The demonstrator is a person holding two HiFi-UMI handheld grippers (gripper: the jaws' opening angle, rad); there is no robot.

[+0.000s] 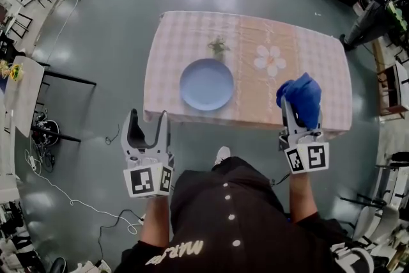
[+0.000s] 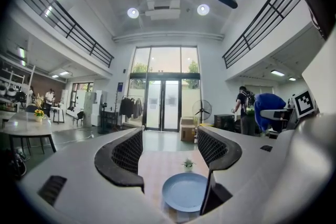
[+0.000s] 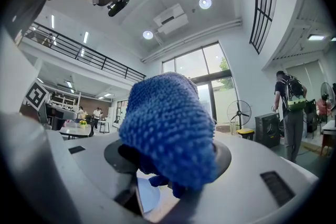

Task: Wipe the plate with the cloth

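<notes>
Hold the right claw (image 1: 299, 110) clenched on the blue cloth (image 1: 301, 96) above the desk's (image 1: 326, 61) near right edge; leave the left claw (image 1: 148, 116) released and empty. Carry the cloth left to the plate (image 1: 206, 84) near the desk's middle, then rub in light circles to avoid sliding it.

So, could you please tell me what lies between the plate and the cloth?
In the head view, only bare tablecloth separates the plate from the cloth held in the right tongs.

Glossy grey floor (image 1: 96, 22), tall glass doors (image 2: 163, 97), railed balconies (image 2: 65, 22) either side, round ceiling lights (image 2: 133, 12).
</notes>
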